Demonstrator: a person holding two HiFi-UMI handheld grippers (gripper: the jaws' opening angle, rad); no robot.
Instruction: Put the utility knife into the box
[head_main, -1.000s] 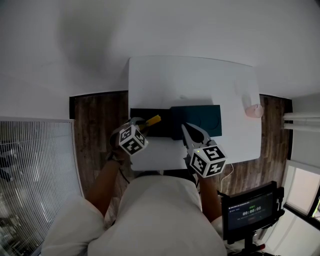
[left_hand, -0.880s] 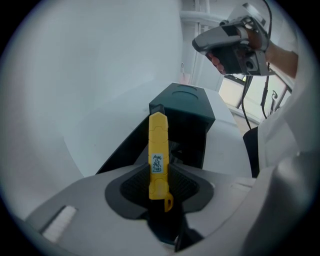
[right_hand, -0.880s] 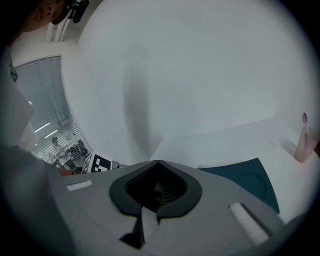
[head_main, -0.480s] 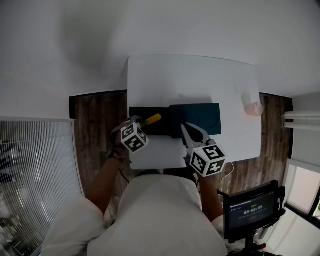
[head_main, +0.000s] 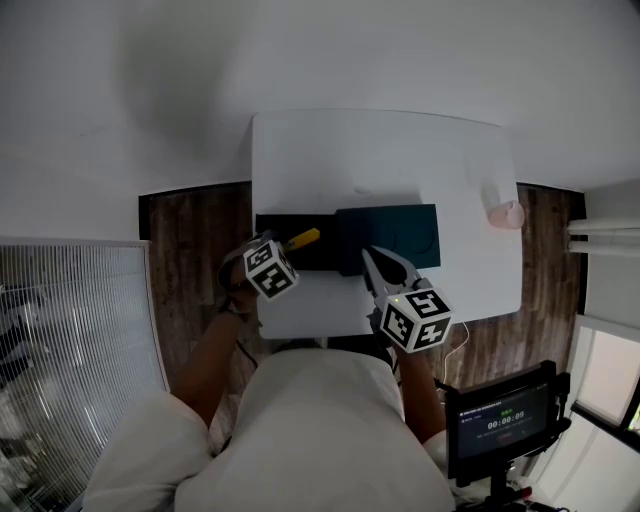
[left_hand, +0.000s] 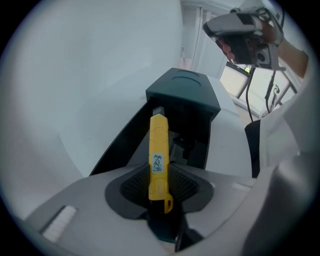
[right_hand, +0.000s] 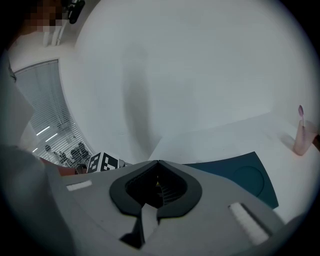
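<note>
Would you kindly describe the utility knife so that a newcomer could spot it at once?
On the white table lies a dark box, open at its left end. At that open end, the fingers of the left gripper clamp the utility knife: a slim bar, the only bright yellow thing there.

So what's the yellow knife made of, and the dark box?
The utility knife looks like hard plastic: bright yellow, smooth, faintly glossy. The box is probably plastic too: dark teal, matte, with rounded moulded edges, though I can't be sure.
</note>
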